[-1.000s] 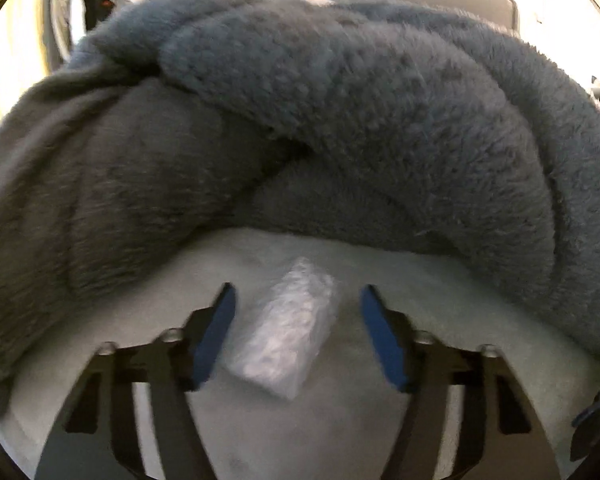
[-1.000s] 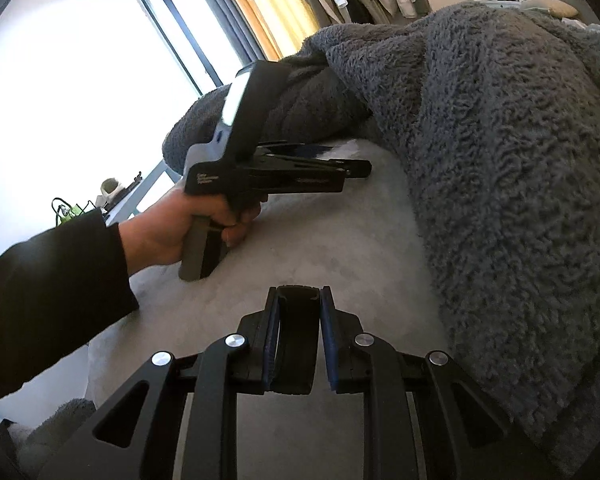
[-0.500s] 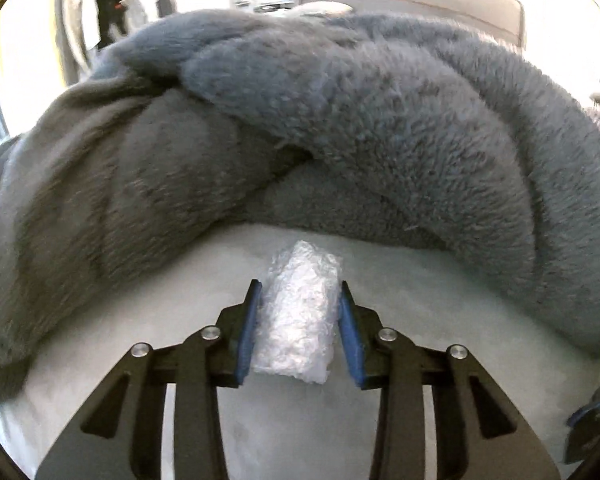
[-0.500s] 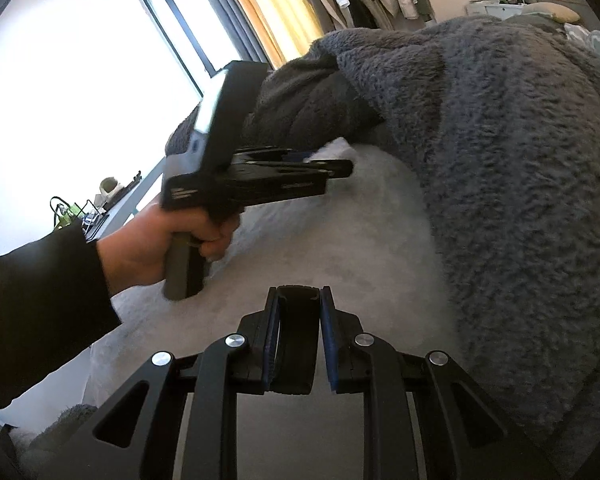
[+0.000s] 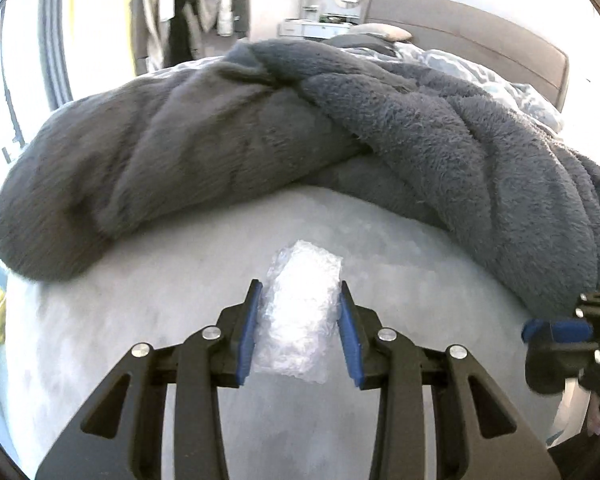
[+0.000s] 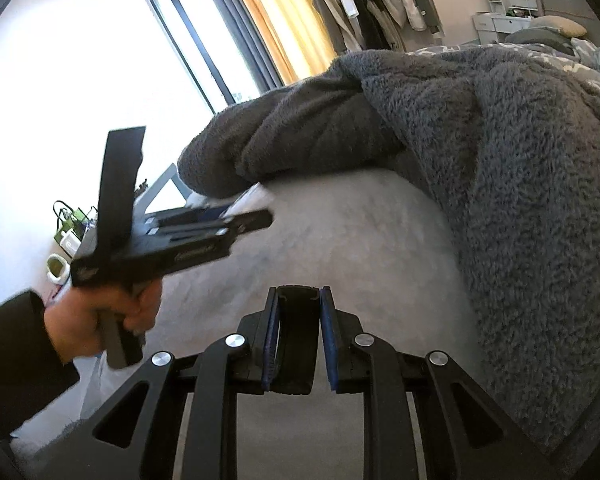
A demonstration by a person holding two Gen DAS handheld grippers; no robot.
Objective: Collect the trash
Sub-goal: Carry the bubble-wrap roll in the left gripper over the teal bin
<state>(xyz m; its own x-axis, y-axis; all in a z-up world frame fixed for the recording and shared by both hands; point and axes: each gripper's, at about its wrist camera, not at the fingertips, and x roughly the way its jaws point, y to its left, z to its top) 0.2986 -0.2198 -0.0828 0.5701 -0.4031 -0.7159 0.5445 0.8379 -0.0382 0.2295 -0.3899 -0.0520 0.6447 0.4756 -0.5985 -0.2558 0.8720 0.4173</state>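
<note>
Plastic wad [image 5: 299, 316] between clamped jaws.

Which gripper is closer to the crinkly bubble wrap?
Left. The left gripper is clamped on the bubble wrap, one pad on each side. The right gripper is shut and off to the side, not touching it.
</note>
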